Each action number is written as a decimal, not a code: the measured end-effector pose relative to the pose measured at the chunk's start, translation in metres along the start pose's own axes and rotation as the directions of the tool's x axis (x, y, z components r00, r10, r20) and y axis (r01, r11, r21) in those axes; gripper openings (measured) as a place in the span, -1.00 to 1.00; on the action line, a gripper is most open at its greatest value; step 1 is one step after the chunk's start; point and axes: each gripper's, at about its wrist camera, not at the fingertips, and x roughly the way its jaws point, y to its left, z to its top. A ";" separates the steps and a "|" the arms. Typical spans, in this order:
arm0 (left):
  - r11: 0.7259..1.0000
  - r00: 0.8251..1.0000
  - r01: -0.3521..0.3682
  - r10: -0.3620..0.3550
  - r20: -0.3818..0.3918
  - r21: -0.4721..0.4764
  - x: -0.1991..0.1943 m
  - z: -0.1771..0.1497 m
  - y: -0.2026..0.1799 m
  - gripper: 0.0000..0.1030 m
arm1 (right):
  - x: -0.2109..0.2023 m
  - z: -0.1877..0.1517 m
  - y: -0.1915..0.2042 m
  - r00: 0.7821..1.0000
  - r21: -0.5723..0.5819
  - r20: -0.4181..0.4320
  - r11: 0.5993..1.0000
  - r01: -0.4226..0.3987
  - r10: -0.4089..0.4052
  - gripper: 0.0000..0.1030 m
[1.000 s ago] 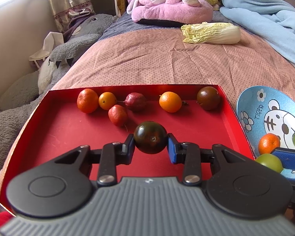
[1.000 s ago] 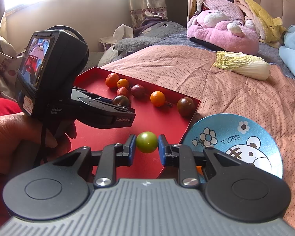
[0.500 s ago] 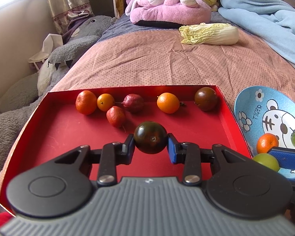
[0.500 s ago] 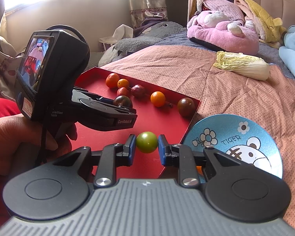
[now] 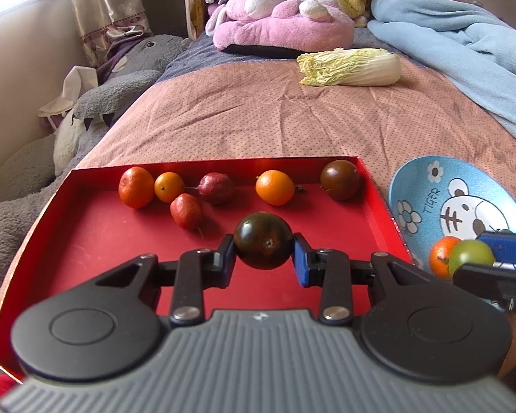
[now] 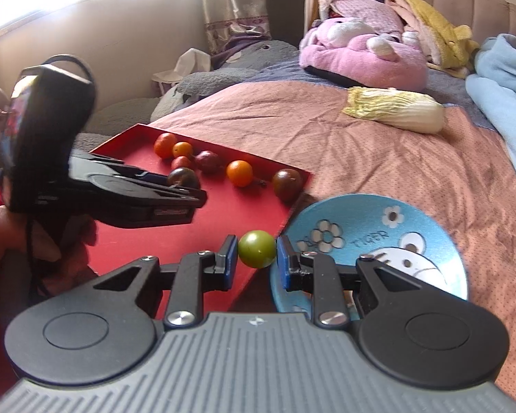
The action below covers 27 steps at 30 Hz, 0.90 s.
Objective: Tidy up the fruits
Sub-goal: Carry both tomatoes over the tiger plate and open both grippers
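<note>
A: Item one, left gripper (image 5: 263, 246)?
B: Jaws clamped on a dark round tomato (image 5: 263, 241), held over the red tray (image 5: 103, 241). The tomato is near-spherical, no clear long axis; a small pale scar on it faces the camera.

A: Item two, right gripper (image 6: 257, 249)?
B: Jaws clamped on a green tomato (image 6: 257, 248), also round, no long axis to tell. It sits at the tray's near right corner, just beside the blue bowl (image 6: 430, 227).

A: Tray contents?
B: Along the far wall: an orange fruit (image 5: 136, 187), a smaller orange one (image 5: 169, 186), a dark red fruit (image 5: 216, 188), another orange fruit (image 5: 275, 187), a dark brown tomato (image 5: 340, 179). One red oval fruit (image 5: 185, 211) lies nearer, its long axis tilted, stem toward the camera.

A: View differences?
B: The left wrist view shows a small orange fruit (image 5: 442, 256) in the bowl; the right wrist view hides it behind the gripper. The right wrist view shows the person's hand (image 6: 13, 241) on the left gripper's handle.

A: Surroundings?
B: A bed (image 5: 258, 117) carries tray and bowl; a napa cabbage (image 5: 351, 67) lies well beyond, long axis crosswise.
</note>
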 end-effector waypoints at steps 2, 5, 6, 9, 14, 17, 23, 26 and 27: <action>1.000 1.000 0.020 -0.020 0.008 0.004 -0.001 0.000 -0.003 -0.27 | -0.003 -0.003 -0.013 1.000 0.018 0.003 0.999 0.028 -0.028 -0.44; 0.998 0.998 0.054 -0.054 0.022 0.011 -0.004 0.000 -0.006 -0.27 | -0.005 -0.009 -0.033 0.997 0.050 0.003 0.996 0.078 -0.078 -0.44; 0.998 0.998 0.062 -0.062 0.024 0.014 -0.004 0.000 -0.008 -0.27 | -0.004 -0.010 -0.040 0.995 0.060 0.001 0.994 0.096 -0.096 -0.44; 0.996 0.996 0.085 -0.086 0.031 0.030 -0.005 -0.001 -0.013 -0.27 | 0.003 -0.016 -0.060 0.989 0.083 -0.018 0.986 0.147 -0.146 -0.44; 0.992 0.992 0.114 -0.116 0.042 0.046 -0.007 -0.001 -0.017 -0.27 | 0.027 -0.026 -0.087 0.980 0.115 -0.055 0.973 0.199 -0.193 -0.44; 0.990 0.990 0.132 -0.135 0.051 0.050 -0.009 0.001 -0.019 -0.27 | 0.036 -0.030 -0.098 0.976 0.129 -0.069 0.969 0.213 -0.205 -0.44; 0.983 0.983 0.171 -0.175 0.060 0.070 -0.009 0.011 -0.036 -0.27 | 0.042 -0.034 -0.106 0.975 0.128 -0.072 0.967 0.219 -0.211 -0.26; 0.975 0.976 0.206 -0.211 0.052 0.086 -0.005 0.018 -0.055 -0.27 | 0.031 -0.034 -0.105 0.975 0.113 -0.043 0.968 0.222 -0.218 0.10; 0.971 0.973 0.222 -0.227 0.048 0.094 -0.003 0.020 -0.064 -0.27 | 0.027 -0.034 -0.104 0.976 0.107 -0.036 0.970 0.218 -0.215 0.10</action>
